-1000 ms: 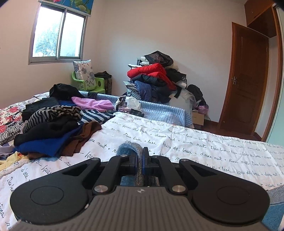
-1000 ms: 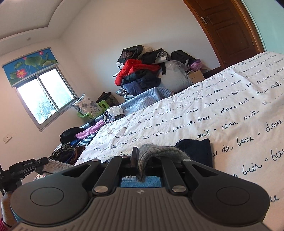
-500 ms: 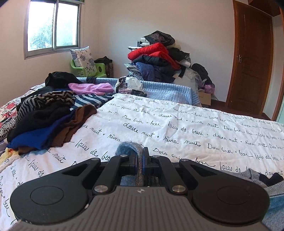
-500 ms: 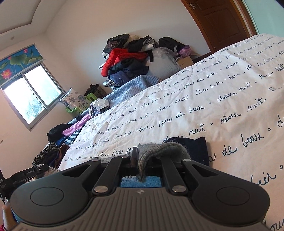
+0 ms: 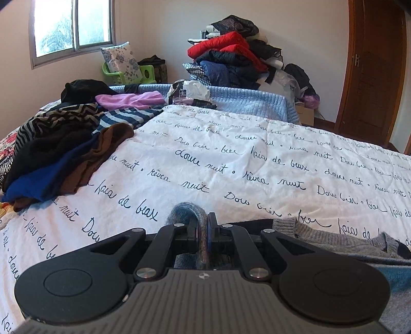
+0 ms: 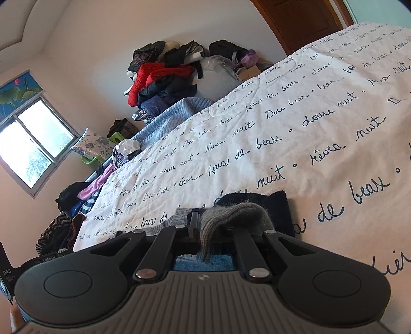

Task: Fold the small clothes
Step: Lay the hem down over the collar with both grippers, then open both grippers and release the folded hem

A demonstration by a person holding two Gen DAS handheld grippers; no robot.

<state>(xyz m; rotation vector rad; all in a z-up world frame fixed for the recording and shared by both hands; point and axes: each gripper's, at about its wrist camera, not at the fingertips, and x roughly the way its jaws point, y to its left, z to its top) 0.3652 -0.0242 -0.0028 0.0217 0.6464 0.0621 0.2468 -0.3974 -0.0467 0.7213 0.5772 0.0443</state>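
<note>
Sweater (image 5: 334, 241) edge clamped in L gripper (image 5: 204, 231) & R gripper (image 6: 205, 226), over bedspread (image 5: 231, 154).

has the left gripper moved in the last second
Yes. The left gripper, shut on the grey knit garment, has dropped toward the quilt; the window sits higher in view.

Left gripper (image 5: 203, 231) sits low and level, jaws squeezed together on a fold of grey-blue knit sweater (image 5: 188, 213) that loops up over its tips. Right gripper (image 6: 208, 226) is rolled to one side, also low, jaws pinched on grey knit edge (image 6: 231, 213) of the same garment, fabric draping across its fingers.
</note>
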